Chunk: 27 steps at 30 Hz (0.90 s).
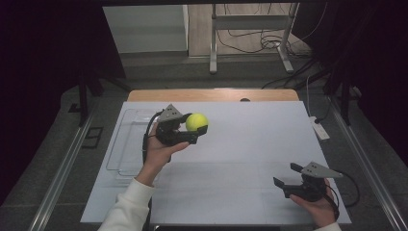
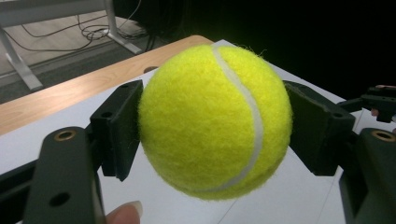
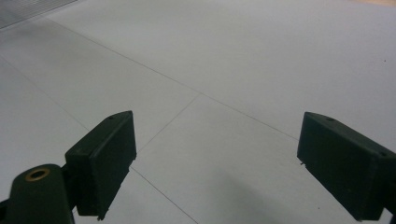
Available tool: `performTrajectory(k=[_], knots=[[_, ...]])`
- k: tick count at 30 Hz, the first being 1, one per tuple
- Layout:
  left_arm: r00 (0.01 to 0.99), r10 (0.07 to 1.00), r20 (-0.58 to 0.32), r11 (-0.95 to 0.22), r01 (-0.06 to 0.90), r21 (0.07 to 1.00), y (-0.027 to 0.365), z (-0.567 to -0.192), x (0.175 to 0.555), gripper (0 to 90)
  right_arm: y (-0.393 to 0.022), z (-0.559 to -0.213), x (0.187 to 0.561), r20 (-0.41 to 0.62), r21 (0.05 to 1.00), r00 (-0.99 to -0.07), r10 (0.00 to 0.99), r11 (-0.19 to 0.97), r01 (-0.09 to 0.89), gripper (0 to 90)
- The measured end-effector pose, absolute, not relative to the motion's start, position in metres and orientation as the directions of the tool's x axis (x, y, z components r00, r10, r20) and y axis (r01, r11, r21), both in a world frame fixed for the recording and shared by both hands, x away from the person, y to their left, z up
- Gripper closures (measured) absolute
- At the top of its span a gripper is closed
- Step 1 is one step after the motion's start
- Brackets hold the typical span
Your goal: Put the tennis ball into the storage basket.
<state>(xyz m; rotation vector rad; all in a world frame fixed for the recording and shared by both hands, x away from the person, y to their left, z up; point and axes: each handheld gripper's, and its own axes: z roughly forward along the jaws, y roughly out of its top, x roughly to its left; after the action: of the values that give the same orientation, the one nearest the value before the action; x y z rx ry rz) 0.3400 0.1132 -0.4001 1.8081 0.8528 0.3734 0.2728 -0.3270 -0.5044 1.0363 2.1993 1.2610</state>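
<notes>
My left gripper [image 1: 192, 130] holds the tennis ball [image 1: 197, 121] tight between both pads, lifted above the white table [image 1: 250, 144], near the clear tray [image 1: 126, 144] at the left side. My right gripper [image 1: 288, 177] stands wide, with nothing between its jaws, low over the table's near right corner.

Your left gripper [image 1: 198, 129]: left of centre in the high view, raised, jaws clamped on what it holds, forearm in from the bottom | your right gripper [image 1: 286, 175]: lower right, low, jaws spread wide, nothing between.
</notes>
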Motion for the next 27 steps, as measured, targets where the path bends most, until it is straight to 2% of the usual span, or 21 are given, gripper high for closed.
performTrajectory(k=[27], knots=[[0.639,0.755,-0.149,-0.147,0.385,0.911,0.141,-0.395,0.345,26.9,-0.327,-0.504,0.273,0.021,0.859,-0.646,0.763,0.317,0.402,12.2]])
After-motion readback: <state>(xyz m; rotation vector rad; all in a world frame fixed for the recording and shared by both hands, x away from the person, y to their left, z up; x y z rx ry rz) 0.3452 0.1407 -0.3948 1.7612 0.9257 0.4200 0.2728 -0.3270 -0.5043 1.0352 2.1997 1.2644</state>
